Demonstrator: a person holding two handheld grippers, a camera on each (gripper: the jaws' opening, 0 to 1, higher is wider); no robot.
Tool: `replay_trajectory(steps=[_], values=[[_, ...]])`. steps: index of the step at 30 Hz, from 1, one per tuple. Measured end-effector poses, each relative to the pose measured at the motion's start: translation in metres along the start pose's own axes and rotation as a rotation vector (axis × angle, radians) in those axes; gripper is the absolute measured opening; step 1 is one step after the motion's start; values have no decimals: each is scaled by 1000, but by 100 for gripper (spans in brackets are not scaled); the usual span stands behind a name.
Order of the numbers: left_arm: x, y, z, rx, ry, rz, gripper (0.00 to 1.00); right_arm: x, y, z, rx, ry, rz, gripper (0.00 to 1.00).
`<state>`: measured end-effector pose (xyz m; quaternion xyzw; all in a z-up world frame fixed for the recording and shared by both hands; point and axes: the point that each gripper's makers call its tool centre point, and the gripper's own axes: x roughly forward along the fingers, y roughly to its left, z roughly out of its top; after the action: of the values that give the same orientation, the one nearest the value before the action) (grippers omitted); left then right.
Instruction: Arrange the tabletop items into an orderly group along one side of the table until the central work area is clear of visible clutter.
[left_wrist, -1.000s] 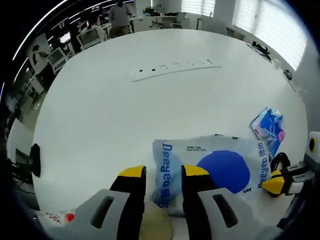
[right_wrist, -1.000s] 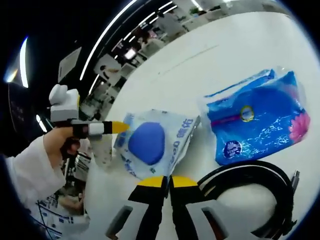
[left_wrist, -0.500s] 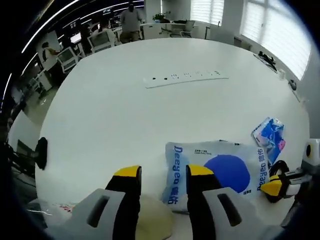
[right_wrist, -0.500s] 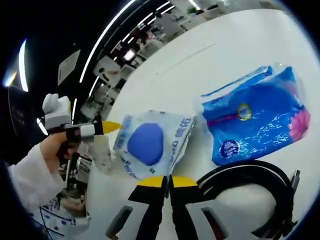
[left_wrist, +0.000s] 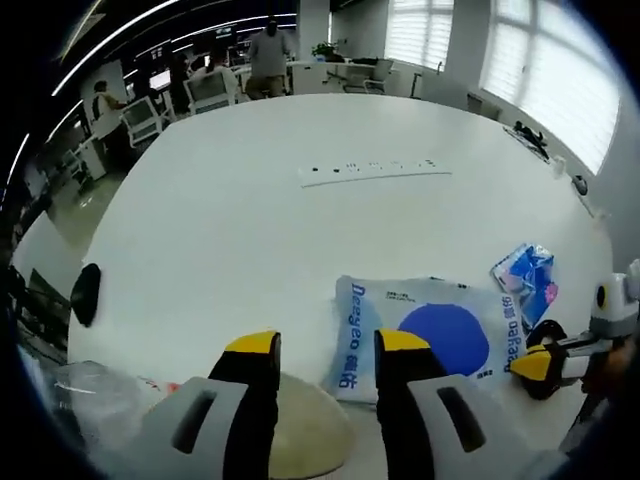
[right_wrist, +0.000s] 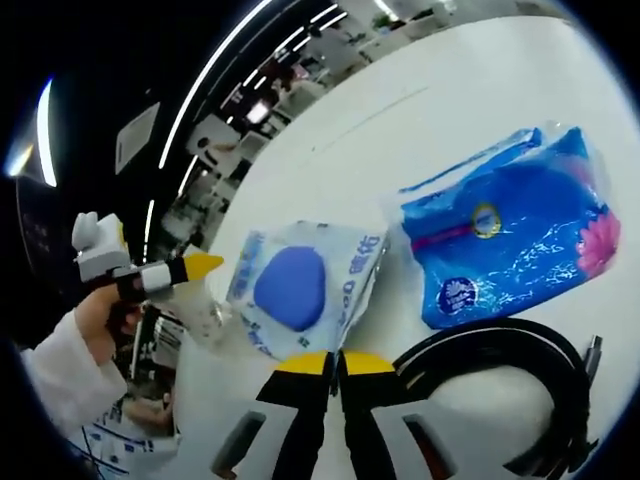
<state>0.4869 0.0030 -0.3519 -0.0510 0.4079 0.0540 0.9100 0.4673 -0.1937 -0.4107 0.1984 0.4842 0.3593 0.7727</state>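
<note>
A white Deeyeo pack with a blue disc (left_wrist: 430, 335) lies flat on the white table (left_wrist: 250, 220). My left gripper (left_wrist: 328, 345) stands open just short of the pack's near edge, holding nothing. A beige rounded thing (left_wrist: 305, 435) sits low between its jaws. From the right gripper view, the same pack (right_wrist: 300, 290) lies ahead, with a blue tissue packet (right_wrist: 510, 240) to its right. A black coiled cable (right_wrist: 500, 365) curls beside my right gripper (right_wrist: 335, 362), which is shut and empty. The left gripper (right_wrist: 195, 266) hovers left of the pack, held by a white-sleeved hand (right_wrist: 95, 310).
A long white power strip (left_wrist: 375, 172) lies across the far middle of the table. A black object (left_wrist: 85, 293) sits at the left edge and a clear plastic bag (left_wrist: 90, 400) at the near left. The blue packet (left_wrist: 527, 282) and right gripper (left_wrist: 535, 365) are at the right.
My left gripper's jaws have spread wider and it has drawn back, away from the white pack's edge. The right gripper stays shut in place.
</note>
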Motion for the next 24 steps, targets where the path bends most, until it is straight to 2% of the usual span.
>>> replay_trajectory(steps=[3,8,13,18,24], values=[[3,0,4,-11,-10,-15,39,2,-2,1,3,-2,2,0],[17,-6,8,19,-5,-34,39,4,-2,3,4,-2,2,0],[36,-8,7,75,42,-43,38,3,-3,3,-2,3,4,0],[20,-2,14,60,11,-34,39,1,-5,2,4,5,10,0],[5,16,9,59,17,-15,36,2,-7,3,28,-7,14,0]])
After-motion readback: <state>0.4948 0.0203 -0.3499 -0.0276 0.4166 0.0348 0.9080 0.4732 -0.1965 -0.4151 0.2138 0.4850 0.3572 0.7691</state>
